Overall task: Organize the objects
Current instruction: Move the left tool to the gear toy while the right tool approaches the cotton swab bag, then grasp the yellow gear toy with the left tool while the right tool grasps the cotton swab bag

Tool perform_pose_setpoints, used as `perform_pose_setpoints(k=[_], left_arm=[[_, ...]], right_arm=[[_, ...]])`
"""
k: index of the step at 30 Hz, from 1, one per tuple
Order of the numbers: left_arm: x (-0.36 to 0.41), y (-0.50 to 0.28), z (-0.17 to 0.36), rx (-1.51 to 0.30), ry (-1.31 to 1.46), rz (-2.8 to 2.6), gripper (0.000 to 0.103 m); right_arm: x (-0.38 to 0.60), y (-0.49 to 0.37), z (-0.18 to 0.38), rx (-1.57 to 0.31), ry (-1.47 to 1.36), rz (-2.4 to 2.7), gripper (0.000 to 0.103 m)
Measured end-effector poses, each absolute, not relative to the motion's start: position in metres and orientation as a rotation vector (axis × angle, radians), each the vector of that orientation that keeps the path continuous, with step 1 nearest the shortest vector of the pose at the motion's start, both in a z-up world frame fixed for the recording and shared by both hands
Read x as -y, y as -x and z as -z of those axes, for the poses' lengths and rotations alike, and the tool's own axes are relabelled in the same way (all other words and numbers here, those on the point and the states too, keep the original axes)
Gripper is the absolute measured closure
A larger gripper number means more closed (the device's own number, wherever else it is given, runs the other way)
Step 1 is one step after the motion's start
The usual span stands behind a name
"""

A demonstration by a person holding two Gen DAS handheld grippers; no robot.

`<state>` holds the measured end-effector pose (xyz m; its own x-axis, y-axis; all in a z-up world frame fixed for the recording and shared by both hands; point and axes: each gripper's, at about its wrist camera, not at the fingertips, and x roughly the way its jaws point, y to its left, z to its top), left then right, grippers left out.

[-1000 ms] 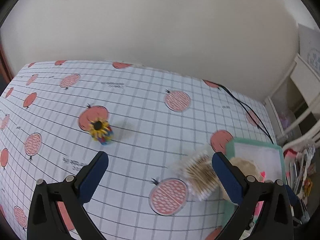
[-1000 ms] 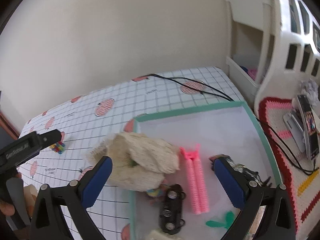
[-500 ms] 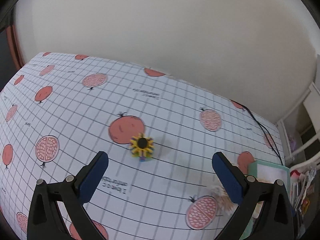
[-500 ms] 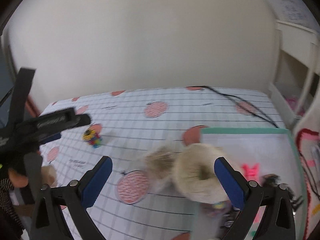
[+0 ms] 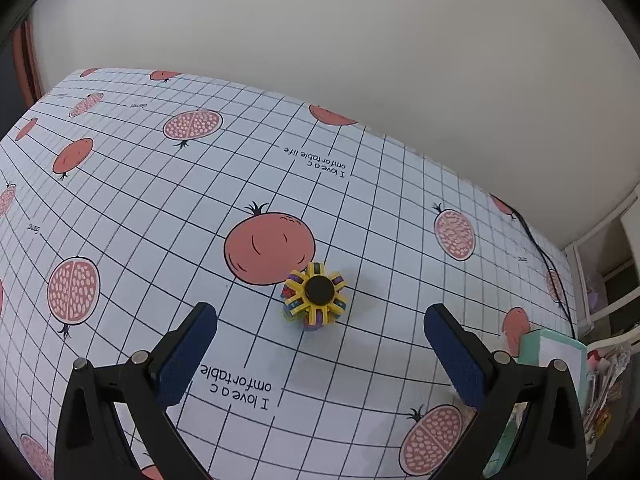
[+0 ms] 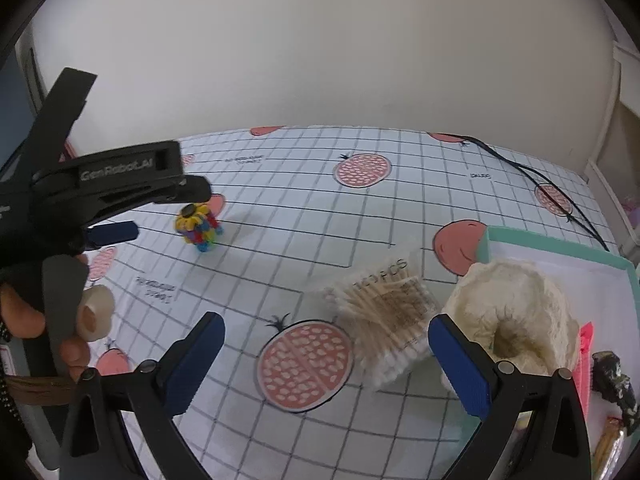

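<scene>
A small yellow flower-shaped toy (image 5: 316,296) with coloured pieces stands on the pomegranate-print tablecloth (image 5: 160,200). My left gripper (image 5: 320,311) is open just short of it, one finger on each side, not touching. In the right wrist view the same toy (image 6: 198,224) sits by the left gripper (image 6: 160,212). My right gripper (image 6: 325,322) is open and holds nothing. A clear box of cotton swabs (image 6: 384,312) lies tilted between its fingers, a little beyond the tips. A cream woolly item (image 6: 516,316) rests in the teal-rimmed tray (image 6: 540,242).
A pink clip (image 6: 586,356) and a black toy car (image 6: 612,376) lie in the tray at the right. A black cable (image 6: 540,176) runs across the table's far right. A hand (image 6: 24,312) holds the left gripper. The wall stands behind the table.
My left gripper has swung left and closed in on the flower toy, now centred between its fingers. My right gripper has turned from the tray toward the swab box.
</scene>
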<state>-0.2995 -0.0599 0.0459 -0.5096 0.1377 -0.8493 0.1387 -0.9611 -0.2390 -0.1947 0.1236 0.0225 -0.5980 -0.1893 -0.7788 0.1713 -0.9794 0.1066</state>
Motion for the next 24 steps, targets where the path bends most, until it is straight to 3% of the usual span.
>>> perform_pose_setpoints(k=[9, 13, 18, 24], left_arm=[[0.057, 0.303, -0.033, -0.35, -1.534, 2.695, 0.001], [0.052, 0.305, -0.029, -0.324, -1.546, 2.706, 0.017], [0.049, 0.305, -0.025, -0.27, -1.521, 2.718, 0.019], [0.048, 0.307, -0.022, -0.257, -1.492, 2.723, 0.021]], right_arm=[[-0.129, 0.216, -0.013, -0.053, -1.381, 2.669, 0.0], [-0.131, 0.222, -0.01, -0.067, -1.424, 2.654, 0.001], [-0.13, 0.227, -0.003, -0.101, -1.464, 2.635, 0.003], [-0.132, 0.231, 0.006, -0.099, -1.51, 2.609, 0.013]])
